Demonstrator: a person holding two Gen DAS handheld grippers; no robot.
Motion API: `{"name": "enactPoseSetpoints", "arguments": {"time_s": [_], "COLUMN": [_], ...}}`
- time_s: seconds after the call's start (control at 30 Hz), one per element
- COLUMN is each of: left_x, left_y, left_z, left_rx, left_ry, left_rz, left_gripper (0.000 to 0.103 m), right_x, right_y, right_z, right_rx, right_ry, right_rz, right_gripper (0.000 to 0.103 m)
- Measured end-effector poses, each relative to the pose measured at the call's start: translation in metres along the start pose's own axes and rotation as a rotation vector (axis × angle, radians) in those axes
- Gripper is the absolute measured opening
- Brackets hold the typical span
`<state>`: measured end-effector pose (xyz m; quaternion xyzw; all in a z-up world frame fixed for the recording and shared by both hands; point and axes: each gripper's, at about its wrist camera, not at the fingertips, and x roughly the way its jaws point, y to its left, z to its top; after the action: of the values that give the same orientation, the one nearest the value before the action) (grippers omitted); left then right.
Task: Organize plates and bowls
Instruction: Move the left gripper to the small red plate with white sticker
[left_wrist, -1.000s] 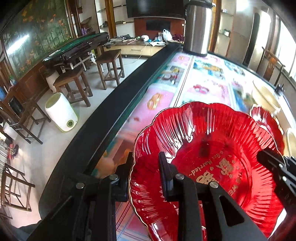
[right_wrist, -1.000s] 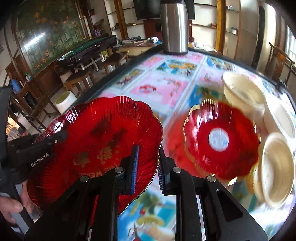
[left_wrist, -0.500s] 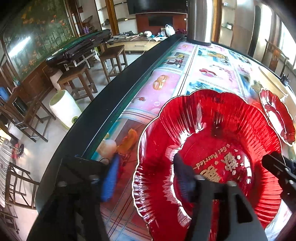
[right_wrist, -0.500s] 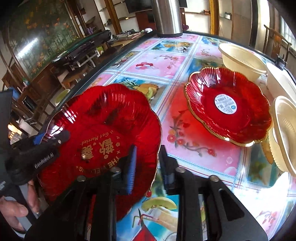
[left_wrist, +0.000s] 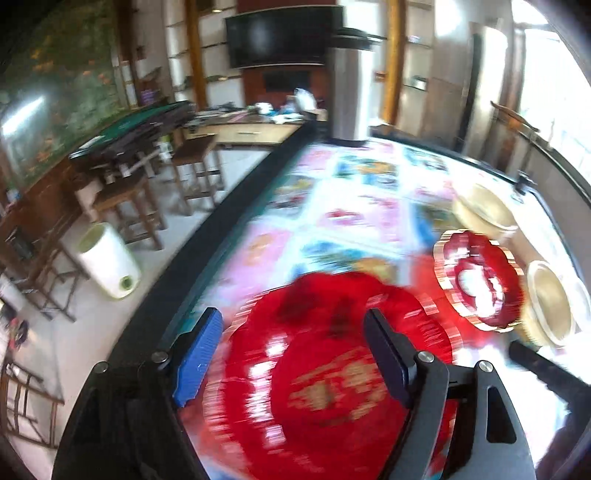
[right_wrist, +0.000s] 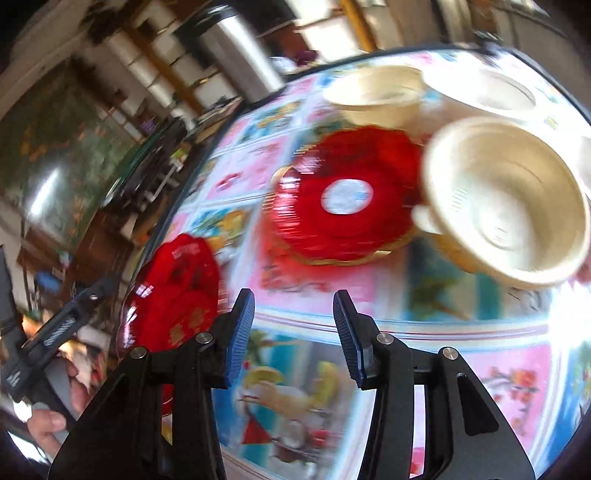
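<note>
Large red scalloped plate (left_wrist: 332, 373) on bench (left_wrist: 354, 206) near its left edge; smaller red gold-rimmed plate (right_wrist: 343, 206) right of it, cream plastic bowls (right_wrist: 509, 199) beyond, steel flask (left_wrist: 349, 96) at far end.

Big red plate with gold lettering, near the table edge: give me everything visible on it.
The big red plate is translucent red, looks like glass or plastic, with a scalloped, ribbed rim and gold lettering in its centre, too blurred to read. It lies flat on the patterned tablecloth by the table's dark edge, apart from the smaller red plate. The left gripper is above it, jaws opening, pads clear of it; the right gripper is beside it, also opening on nothing.
</note>
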<state>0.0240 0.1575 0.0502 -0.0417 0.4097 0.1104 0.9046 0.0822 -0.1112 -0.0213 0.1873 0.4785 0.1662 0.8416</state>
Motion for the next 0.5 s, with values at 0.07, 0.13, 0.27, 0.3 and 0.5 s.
{"name": "enactPoseSetpoints", "arguments": {"time_s": [0.07, 0.13, 0.27, 0.3, 0.5], "left_x": [0.009, 0.02, 0.049, 0.057, 0.094], "left_y": [-0.023, -0.044, -0.077, -0.084, -0.117], "left_z": [0.01, 0.019, 0.035, 0.039, 0.055], "left_rx": [0.036, 0.051, 0.063, 0.069, 0.097], "left_ry": [0.023, 0.056, 0.111, 0.127, 0.205], "left_rz": [-0.029, -0.071, -0.097, -0.104, -0.103], "left_gripper": [0.079, 0.079, 0.079, 0.079, 0.079], "right_x": [-0.002, -0.001, 0.006, 0.007, 0.013], "right_y": [-0.018, -0.03, -0.049, -0.051, -0.058], "right_z": [0.0, 0.0, 0.005, 0.007, 0.024], "right_rx": [0.067, 0.116, 0.188, 0.196, 0.248], "right_ry": [-0.001, 0.004, 0.005, -0.004, -0.042], "right_rz": [0.006, 0.019, 0.033, 0.029, 0.027], "right_gripper": [0.045, 0.045, 0.045, 0.045, 0.045]}}
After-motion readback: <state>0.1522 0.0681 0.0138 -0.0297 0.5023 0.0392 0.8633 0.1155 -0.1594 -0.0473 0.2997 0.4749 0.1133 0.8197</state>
